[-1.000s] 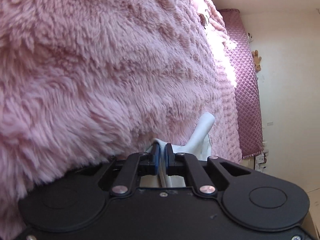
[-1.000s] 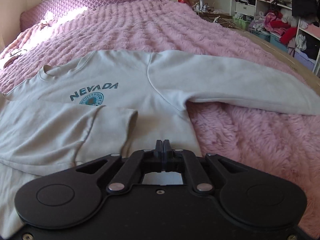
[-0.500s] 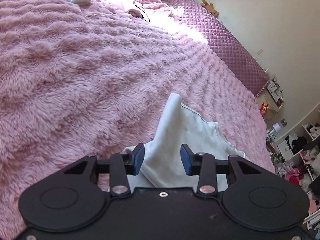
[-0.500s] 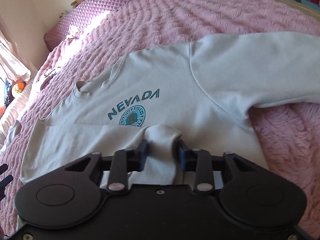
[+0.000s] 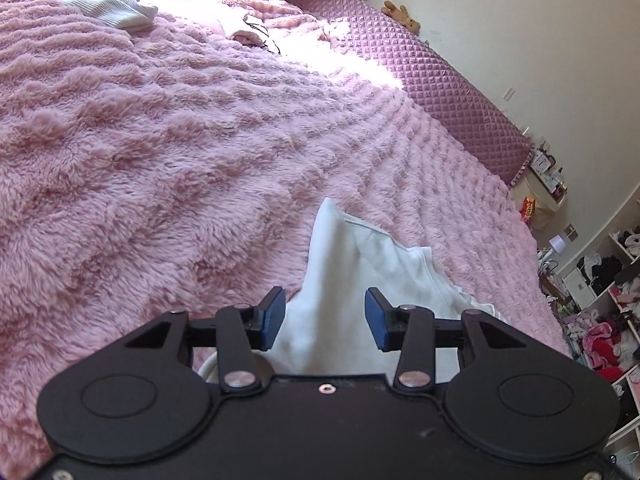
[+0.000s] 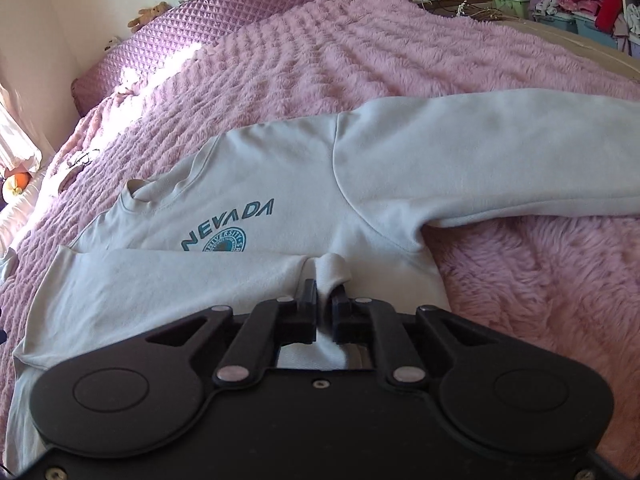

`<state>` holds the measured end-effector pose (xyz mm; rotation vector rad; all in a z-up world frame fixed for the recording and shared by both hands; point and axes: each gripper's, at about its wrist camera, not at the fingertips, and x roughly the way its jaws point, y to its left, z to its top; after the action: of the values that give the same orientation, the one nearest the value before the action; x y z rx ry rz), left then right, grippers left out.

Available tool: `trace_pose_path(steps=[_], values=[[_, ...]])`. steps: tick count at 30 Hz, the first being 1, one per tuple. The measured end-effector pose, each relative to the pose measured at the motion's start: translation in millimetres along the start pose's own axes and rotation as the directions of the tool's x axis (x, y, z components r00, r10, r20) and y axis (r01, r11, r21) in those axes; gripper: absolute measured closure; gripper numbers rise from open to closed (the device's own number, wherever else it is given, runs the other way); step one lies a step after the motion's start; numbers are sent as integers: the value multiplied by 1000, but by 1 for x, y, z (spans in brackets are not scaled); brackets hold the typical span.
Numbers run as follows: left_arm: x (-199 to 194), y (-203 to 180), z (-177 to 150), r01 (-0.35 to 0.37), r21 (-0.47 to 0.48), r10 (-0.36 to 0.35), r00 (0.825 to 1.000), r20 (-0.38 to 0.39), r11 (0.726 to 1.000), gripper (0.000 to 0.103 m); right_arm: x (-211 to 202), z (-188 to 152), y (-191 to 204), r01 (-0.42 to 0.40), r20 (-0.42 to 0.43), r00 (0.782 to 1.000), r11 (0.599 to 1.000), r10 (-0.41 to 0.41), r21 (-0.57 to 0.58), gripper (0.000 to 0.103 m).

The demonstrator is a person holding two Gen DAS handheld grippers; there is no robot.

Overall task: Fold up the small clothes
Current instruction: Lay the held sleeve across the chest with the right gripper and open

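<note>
A pale grey sweatshirt with teal "NEVADA" print lies face up on the pink fluffy bedspread. Its left sleeve is folded across the chest; the other sleeve stretches out to the right. My right gripper is shut on the cuff of the folded sleeve. In the left wrist view, my left gripper is open, its blue pads either side of a raised white fold of the sweatshirt, not pinching it.
A purple quilted headboard runs along the wall. A folded white garment and a small pink item lie at the far side of the bed. Cluttered shelves and bins stand beyond the bed's edge.
My left gripper let go of the white fabric and opened wide. My right gripper opened over the folded sleeve's cuff, then shut on it.
</note>
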<state>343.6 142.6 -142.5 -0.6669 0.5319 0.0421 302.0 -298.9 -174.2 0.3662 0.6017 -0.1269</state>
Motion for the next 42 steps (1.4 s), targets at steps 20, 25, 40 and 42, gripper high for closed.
trace_pose_path(steps=[20, 25, 40, 42], values=[[21, 26, -8, -68, 225, 96, 989, -114, 972, 94, -10, 6, 2, -5, 36, 999, 1000, 4, 26, 99], [32, 33, -22, -142, 261, 184, 972, -146, 955, 90, -1, 3, 9, 62, 4, 998, 997, -62, -50, 99], [7, -21, -28, -85, 366, 142, 981, -131, 927, 59, -34, -15, 31, -115, -50, 993, 979, 108, -169, 81], [23, -13, -38, -139, 376, 219, 959, -178, 916, 59, -21, -25, 29, -65, -126, 991, 983, 44, -170, 81]])
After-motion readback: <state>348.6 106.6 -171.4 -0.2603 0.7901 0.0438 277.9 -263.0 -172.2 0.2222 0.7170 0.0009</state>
